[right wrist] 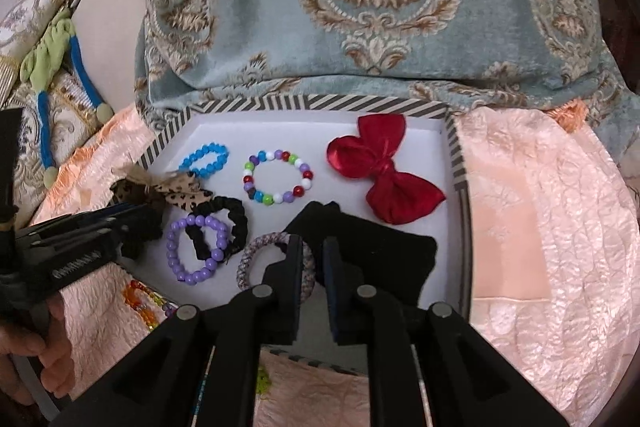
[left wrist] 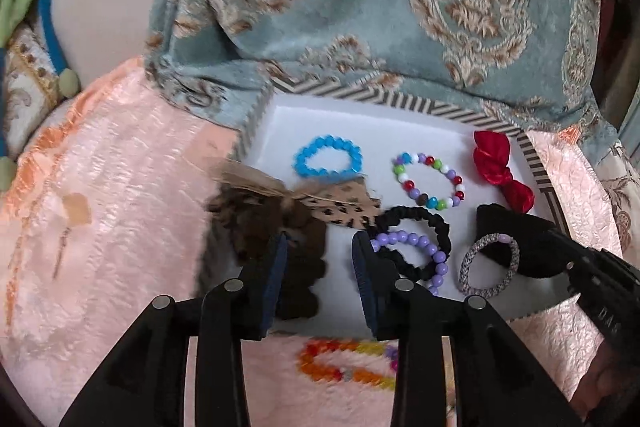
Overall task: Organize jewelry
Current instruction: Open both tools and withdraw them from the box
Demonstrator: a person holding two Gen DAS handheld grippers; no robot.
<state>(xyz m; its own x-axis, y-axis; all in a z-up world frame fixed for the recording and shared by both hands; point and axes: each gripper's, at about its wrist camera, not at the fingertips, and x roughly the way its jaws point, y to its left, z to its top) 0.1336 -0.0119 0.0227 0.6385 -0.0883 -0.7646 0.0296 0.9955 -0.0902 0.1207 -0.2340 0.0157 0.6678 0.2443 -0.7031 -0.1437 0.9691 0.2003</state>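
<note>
A white tray with a striped rim (left wrist: 404,103) (right wrist: 256,103) holds a blue bead bracelet (left wrist: 326,158) (right wrist: 206,159), a multicolour bead bracelet (left wrist: 430,179) (right wrist: 278,177), a red bow (left wrist: 500,169) (right wrist: 380,167), a black scrunchie (left wrist: 420,239) (right wrist: 224,223), a purple bead bracelet (left wrist: 420,251) (right wrist: 196,253) and a grey braided hair tie (left wrist: 490,263) (right wrist: 256,259). My left gripper (left wrist: 320,251) is open over the tray's left edge, beside a leopard-print bow scrunchie (left wrist: 280,211) (right wrist: 160,191). My right gripper (right wrist: 313,251) is nearly closed over a black cloth item (right wrist: 380,251), empty.
An orange-yellow bead bracelet (left wrist: 344,363) (right wrist: 140,301) lies on the pink bedspread (left wrist: 120,187) outside the tray's near edge. A blue patterned cushion (right wrist: 360,7) stands behind the tray. A blue-green band (right wrist: 60,67) lies far left.
</note>
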